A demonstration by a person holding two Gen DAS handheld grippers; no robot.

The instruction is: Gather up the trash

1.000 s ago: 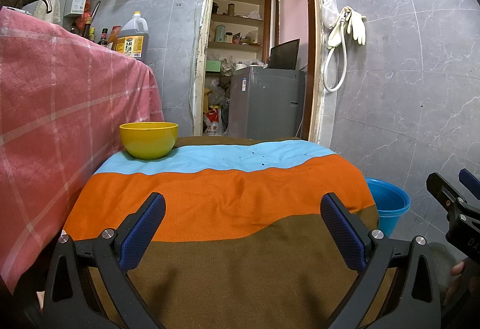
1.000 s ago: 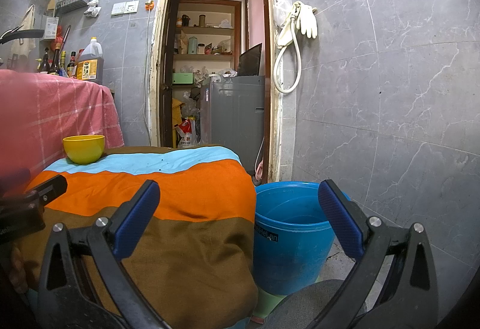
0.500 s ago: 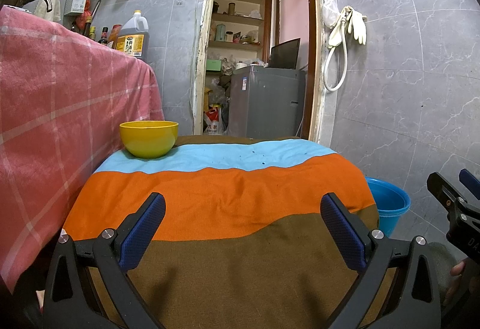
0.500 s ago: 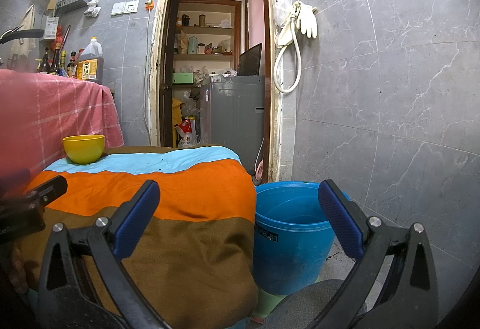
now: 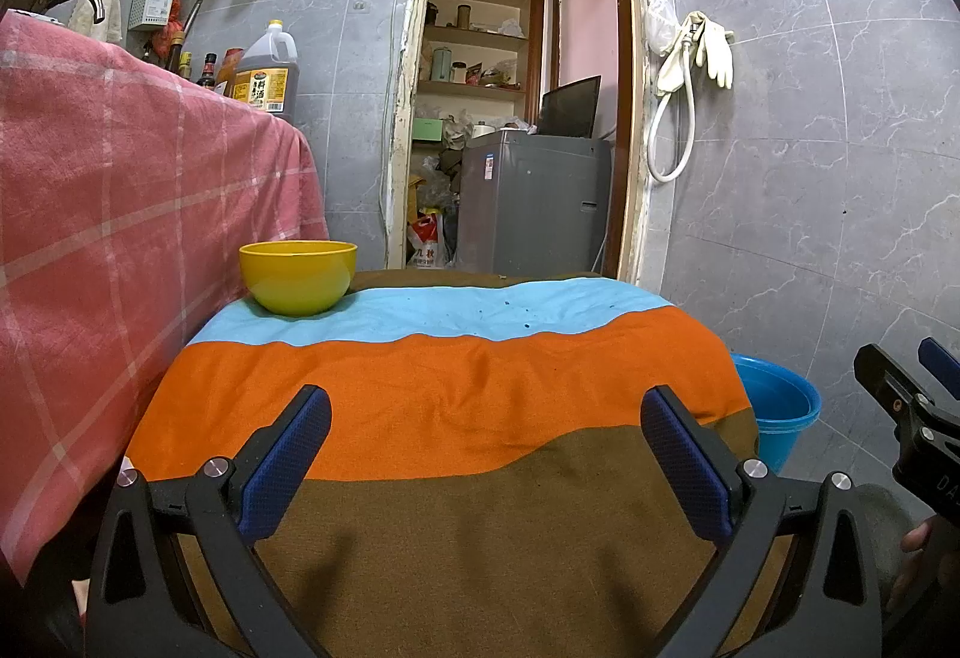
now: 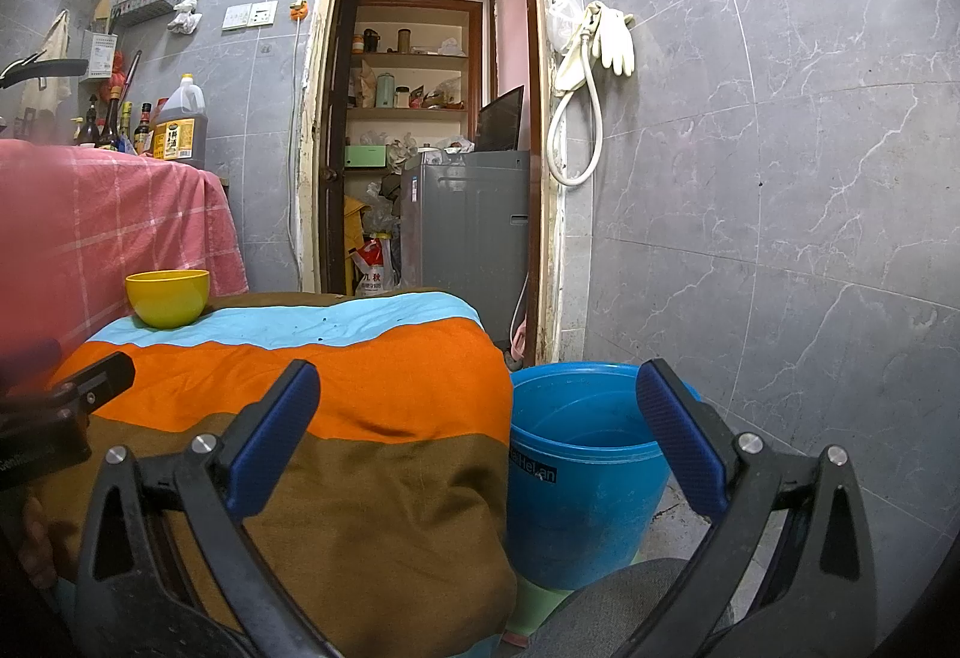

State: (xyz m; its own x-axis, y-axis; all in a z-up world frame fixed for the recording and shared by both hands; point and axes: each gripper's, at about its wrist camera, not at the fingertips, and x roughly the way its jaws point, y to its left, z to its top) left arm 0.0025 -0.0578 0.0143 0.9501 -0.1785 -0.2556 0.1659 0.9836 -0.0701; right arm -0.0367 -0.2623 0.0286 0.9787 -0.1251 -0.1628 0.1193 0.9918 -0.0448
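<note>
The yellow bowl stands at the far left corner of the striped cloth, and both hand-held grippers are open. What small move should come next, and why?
Probably the left hand-held gripper should move forward toward the yellow bowl. It is open and empty, and the bowl is the only loose thing on the striped cloth, on its side. The blue bucket stands beside the table, in front of the open right hand-held gripper. What the bowl holds is hidden.

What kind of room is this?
Probably a home kitchen or utility corner: oil jug and sauce bottles on the counter, rubber gloves on the tiled wall, a blue bucket beside the cloth-covered table.
</note>
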